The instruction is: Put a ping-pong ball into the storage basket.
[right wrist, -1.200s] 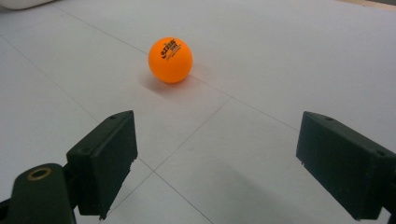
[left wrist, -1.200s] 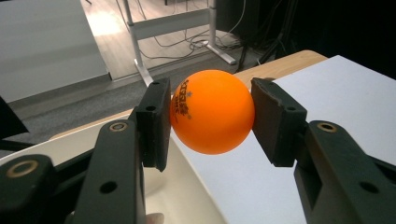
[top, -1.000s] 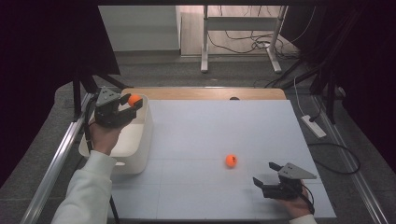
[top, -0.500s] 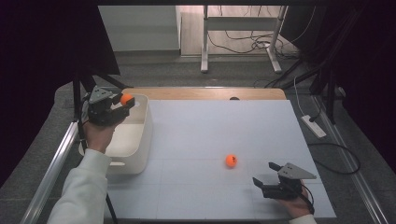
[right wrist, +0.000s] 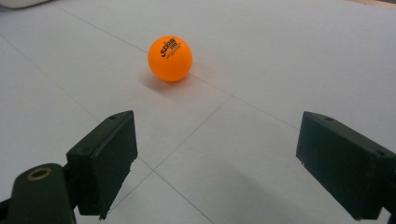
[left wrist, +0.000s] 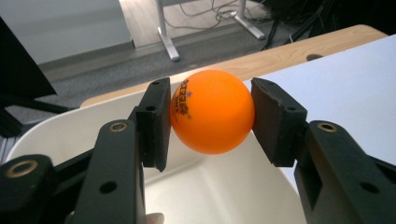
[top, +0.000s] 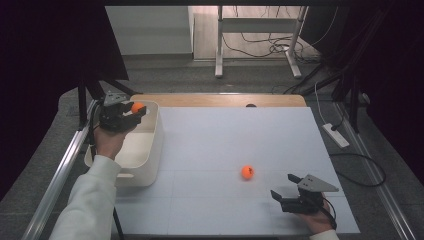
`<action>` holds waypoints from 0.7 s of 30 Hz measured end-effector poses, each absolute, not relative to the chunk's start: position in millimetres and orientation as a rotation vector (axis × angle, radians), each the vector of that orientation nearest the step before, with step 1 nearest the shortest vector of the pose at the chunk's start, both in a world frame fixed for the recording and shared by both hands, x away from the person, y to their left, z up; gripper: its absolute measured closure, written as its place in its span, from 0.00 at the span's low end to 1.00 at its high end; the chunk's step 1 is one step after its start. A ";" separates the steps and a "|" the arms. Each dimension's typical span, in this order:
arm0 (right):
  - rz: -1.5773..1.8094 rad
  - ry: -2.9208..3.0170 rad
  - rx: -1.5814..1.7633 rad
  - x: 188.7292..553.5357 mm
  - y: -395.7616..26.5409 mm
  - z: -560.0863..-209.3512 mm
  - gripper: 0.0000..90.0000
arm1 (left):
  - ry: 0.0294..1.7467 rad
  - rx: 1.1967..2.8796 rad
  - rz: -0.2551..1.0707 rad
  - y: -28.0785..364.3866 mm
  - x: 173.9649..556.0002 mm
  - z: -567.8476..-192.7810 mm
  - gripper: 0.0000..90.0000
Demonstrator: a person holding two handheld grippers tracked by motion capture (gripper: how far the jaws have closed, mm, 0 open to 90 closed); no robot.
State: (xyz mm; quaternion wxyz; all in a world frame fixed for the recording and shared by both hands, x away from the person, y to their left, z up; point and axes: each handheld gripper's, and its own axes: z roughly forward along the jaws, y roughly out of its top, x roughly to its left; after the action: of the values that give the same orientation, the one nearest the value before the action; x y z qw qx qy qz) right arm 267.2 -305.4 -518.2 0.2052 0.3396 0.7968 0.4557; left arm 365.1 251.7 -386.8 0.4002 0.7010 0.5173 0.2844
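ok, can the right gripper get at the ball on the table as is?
Probably yes. The right gripper has its jaws wide open, facing the loose orange ball, with bare white tabletop between them and nothing in the way.

overhead view faces forward; claw cameras ride close.

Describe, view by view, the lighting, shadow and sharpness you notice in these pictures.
High view: dark at the sides, the white table evenly lit. Left gripper view: the held orange ball is sharp, with soft background cables. Right gripper view: the loose orange ball casts a faint shadow, and the near jaws look slightly soft.
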 end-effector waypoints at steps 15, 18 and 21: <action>1.261 2.226 0.948 267.5 -304.6 -518.7 0.13 | 1.428 1.852 0.664 255.7 387.5 -404.6 0.56; 1.257 2.227 0.948 267.5 -304.7 -518.9 0.13 | 1.445 1.871 0.637 255.4 389.7 -406.7 0.56; 1.256 2.227 0.948 267.4 -304.5 -518.8 0.13 | 1.461 1.892 0.602 255.0 391.6 -408.8 0.56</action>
State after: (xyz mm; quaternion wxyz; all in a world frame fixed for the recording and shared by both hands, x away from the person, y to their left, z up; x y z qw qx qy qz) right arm 267.4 -304.5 -518.8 0.2058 0.3401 0.7992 0.4509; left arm 391.6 255.0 -408.8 0.3317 0.7241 0.5591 0.2305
